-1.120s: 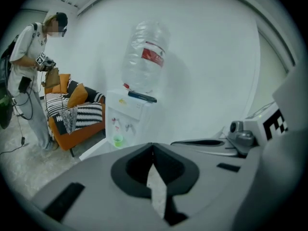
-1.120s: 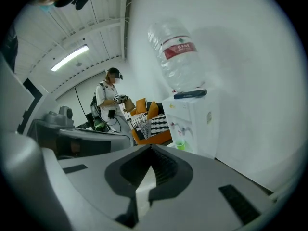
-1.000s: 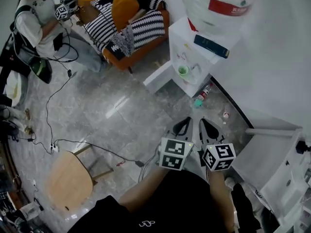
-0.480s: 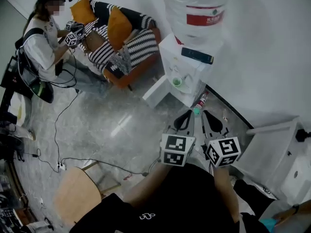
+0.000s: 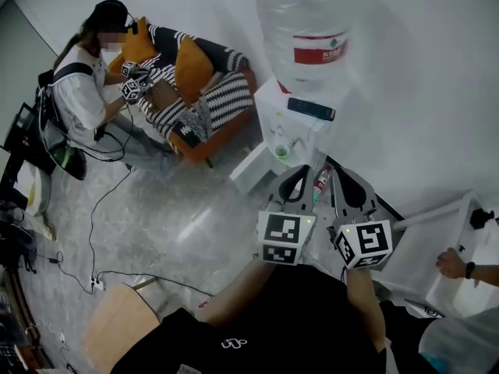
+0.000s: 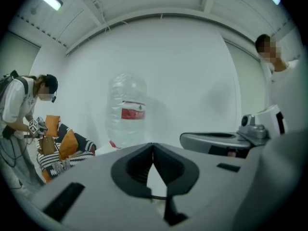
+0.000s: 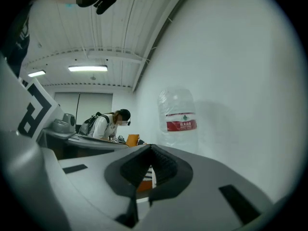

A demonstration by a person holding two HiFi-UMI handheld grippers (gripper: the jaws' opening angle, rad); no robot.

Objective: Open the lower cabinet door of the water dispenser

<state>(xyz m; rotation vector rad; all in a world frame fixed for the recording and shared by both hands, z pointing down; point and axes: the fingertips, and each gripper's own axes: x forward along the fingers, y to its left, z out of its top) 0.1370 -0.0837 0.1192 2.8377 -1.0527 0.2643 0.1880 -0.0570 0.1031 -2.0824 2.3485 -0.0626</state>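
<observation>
Plainly, one white water dispenser stands against the wall, just ahead of the two hand-held grippers. A white panel juts out low on its left side near the floor. It looks like the lower cabinet door standing open, though I cannot be sure.

One big clear water bottle sits on top of the dispenser. Its one red label bears white print too small to read, and the right gripper view shows a small green mark on it. One dark flat box lies on the dispenser's top beside the bottle. One green cup sits in the tap recess; what it holds cannot be made out. One small bottle with a green cap and a red label stands on the floor by the base.

The left hand-held gripper and the right hand-held gripper are side by side. Each has its jaws closed tip to tip with nothing between them, and each carries one marker cube.

Farther left is one orange sofa with two orange cushions and a striped blanket. One person sits beside it. One wooden stool stands at the lower left.
</observation>
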